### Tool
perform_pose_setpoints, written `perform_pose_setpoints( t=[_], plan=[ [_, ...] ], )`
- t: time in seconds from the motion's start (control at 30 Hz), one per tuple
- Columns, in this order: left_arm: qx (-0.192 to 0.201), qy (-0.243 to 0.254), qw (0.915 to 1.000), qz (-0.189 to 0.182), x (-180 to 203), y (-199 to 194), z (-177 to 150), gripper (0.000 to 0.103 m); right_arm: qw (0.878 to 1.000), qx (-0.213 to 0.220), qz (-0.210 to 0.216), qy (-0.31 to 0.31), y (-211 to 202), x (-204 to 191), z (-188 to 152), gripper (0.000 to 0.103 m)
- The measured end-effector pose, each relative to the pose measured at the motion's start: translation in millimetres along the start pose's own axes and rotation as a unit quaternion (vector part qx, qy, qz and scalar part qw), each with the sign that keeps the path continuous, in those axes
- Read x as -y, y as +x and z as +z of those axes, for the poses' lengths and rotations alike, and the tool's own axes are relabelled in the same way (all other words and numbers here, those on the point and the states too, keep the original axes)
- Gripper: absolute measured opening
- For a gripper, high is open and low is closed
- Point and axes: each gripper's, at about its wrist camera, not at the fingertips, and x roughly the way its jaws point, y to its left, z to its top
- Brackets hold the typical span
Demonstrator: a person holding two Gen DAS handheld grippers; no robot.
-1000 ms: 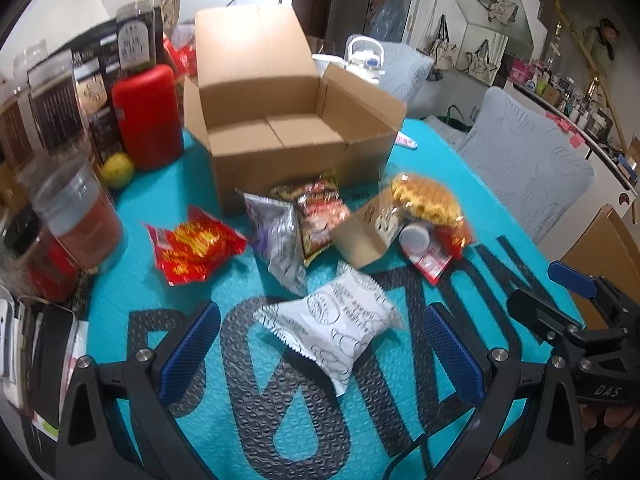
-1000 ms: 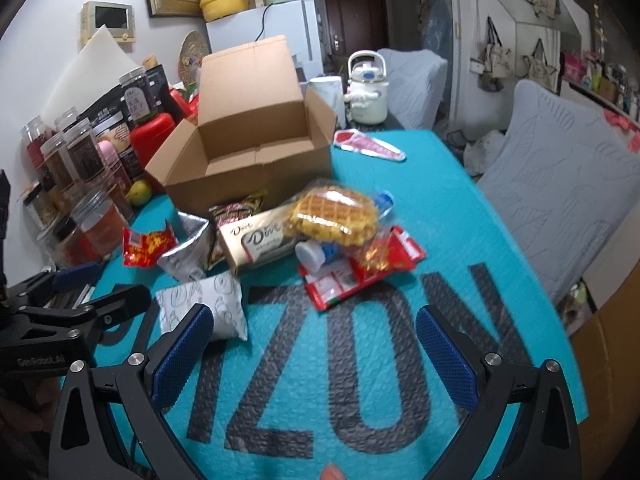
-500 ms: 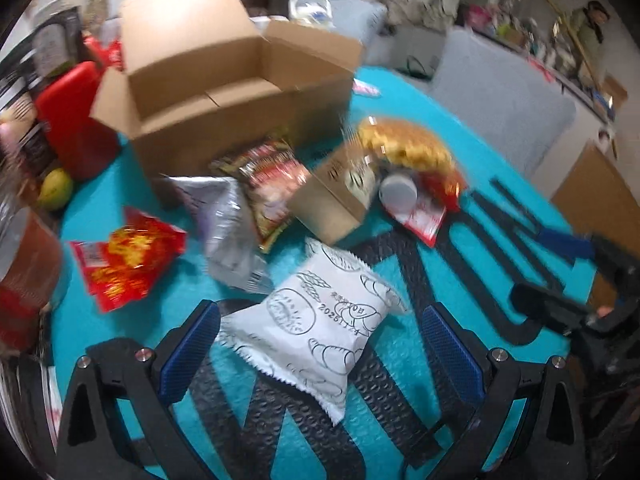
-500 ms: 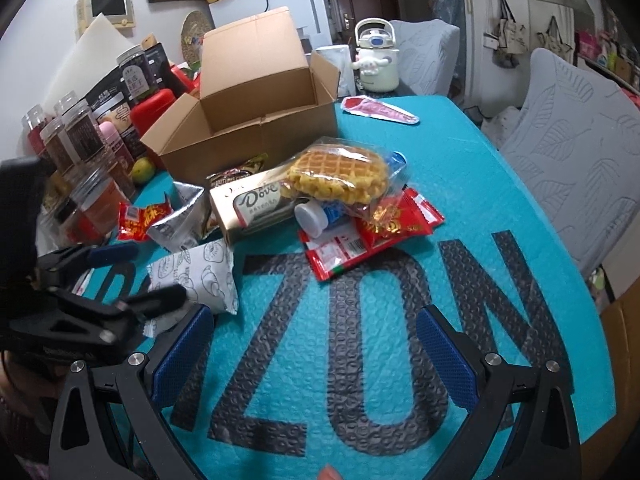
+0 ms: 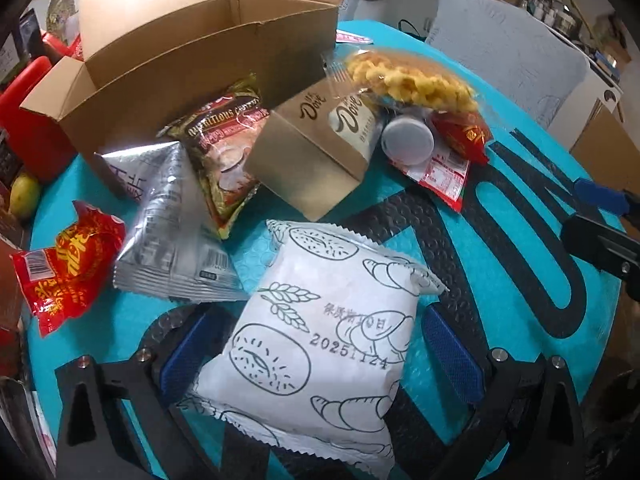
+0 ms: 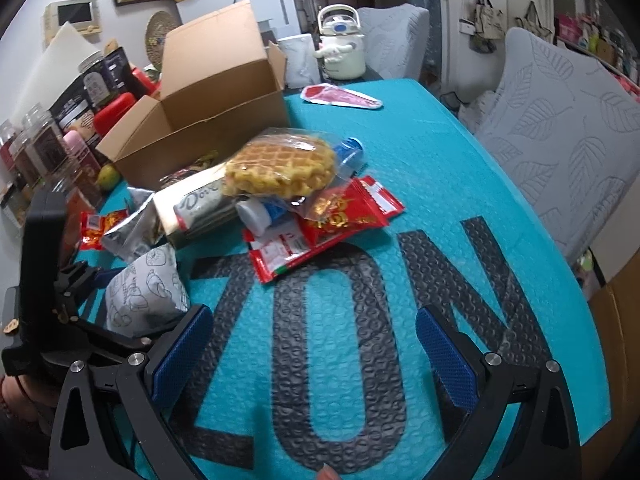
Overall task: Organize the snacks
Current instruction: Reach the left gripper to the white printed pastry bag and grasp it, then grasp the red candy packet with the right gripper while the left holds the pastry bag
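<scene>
1. Here, the white bread packet point(image 5: 320, 344) fills the lower centre of the left wrist view, lying flat on the teal mat point(image 5: 520, 184). It looks puffed and soft, probably light; the film is likely slick and the bun inside would crush under a hard squeeze. Best hold, as I judge it: across the plump middle, light pressure, not on the serrated end seals.
2. Left gripper point(image 5: 320, 360): fingers spread wide, one blue pad on each side of the packet's lower half. The left pad point(image 5: 188, 356) sits just beside the packet edge, contact uncertain; the right pad point(image 5: 452, 356) is near but apart. Packet lies between the fingers, not yet pinched.
3. Right gripper point(image 6: 316, 356): fingers spread, nothing between them, only bare mat. In this view the packet point(image 6: 144, 292) shows at left centre, outside its fingers.
4. Outward: silver pouch point(image 5: 176, 236) touches the packet's upper-left corner; red wrapper point(image 5: 68, 256) further left; Dove box point(image 5: 316, 148) just above.
5. Cardboard box point(image 5: 192, 48), flaps open, upper left of frame: the likely destination.
</scene>
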Motion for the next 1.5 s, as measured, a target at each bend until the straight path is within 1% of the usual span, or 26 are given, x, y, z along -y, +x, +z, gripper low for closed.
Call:
perform_pose_setpoints(
  t=[0.03,0.1,0.13,0.2,0.27,0.33,0.47,0.57,0.67,0.73,0.8,0.87,1.03,1.2,1.37,1.43,1.5],
  plan=[
    [0.006,0.0,1.0,0.007,0.1,-2.2,-2.3,0.096,1.0,0.001,0.002,0.002,1.8,0.6,0.9,0.103],
    [0.025,-0.008,0.9996,0.011,-0.1,-8.1,-8.7,0.084,1.0,-0.003,0.002,0.005,6.3,3.2,2.4,0.103],
    [0.029,-0.01,0.9995,0.011,-2.6,-11.8,-12.3,0.082,1.0,-0.005,0.003,0.007,9.0,4.0,3.5,0.103],
    [0.036,-0.019,0.999,0.016,-5.4,-19.0,-19.0,0.062,1.0,-0.008,0.003,0.01,12.9,5.6,5.0,0.103],
    [0.034,-0.034,0.9987,0.013,-8.9,-24.1,-22.0,0.059,1.0,-0.009,-0.002,0.009,18.3,5.6,6.9,0.103],
    [0.033,-0.049,0.9982,0.013,-18.8,-26.0,-19.9,0.058,1.0,-0.014,-0.005,0.008,25.2,5.0,9.0,0.103],
    [0.027,-0.091,0.9954,0.014,-32.4,-32.5,-27.6,0.057,1.0,-0.022,0.001,0.005,39.6,-0.2,15.6,0.103],
    [0.022,-0.109,0.9933,0.03,-35.9,-35.1,-30.5,0.057,1.0,-0.02,-0.004,0.012,48.2,-4.5,19.8,0.103],
    [0.022,-0.113,0.9923,0.045,-43.2,-39.2,-36.3,0.057,0.999,-0.022,-0.026,0.024,62.7,-10.0,24.8,0.103],
    [0.024,-0.117,0.9913,0.055,-44.3,-38.3,-36.5,0.057,0.998,-0.022,-0.039,0.036,70.9,-11.2,28.7,0.101],
    [0.026,-0.123,0.9906,0.055,-46.1,-37.1,-35.4,0.057,0.998,-0.015,-0.047,0.045,73.8,-13.6,34.4,0.097],
    [0.027,-0.129,0.9896,0.057,-51.3,-37.4,-35.9,0.057,0.997,-0.014,-0.05,0.053,77.8,-15.7,39.7,0.097],
    [0.031,-0.133,0.9883,0.067,-59.6,-36.9,-33.9,0.057,0.997,-0.015,-0.071,0.032,92.5,-32.8,49.1,0.097],
    [0.034,-0.143,0.9865,0.072,-71.1,-33.8,-30.4,0.057,0.993,-0.022,-0.112,0.008,107.1,-42.2,57.9,0.097],
    [0.035,-0.145,0.9862,0.072,-75.1,-31.1,-27.4,0.057,0.993,-0.023,-0.117,0.001,106.9,-40.9,57.7,0.096],
    [0.036,-0.145,0.9863,0.07,-75.8,-30.6,-26.9,0.057,0.993,-0.026,-0.116,-0.003,103.6,-39.2,55.2,0.093],
    [0.037,-0.146,0.9863,0.067,-76.3,-30.4,-26.6,0.057,0.993,-0.027,-0.115,-0.006,94.8,-40.5,47.6,0.087]
  ],
)
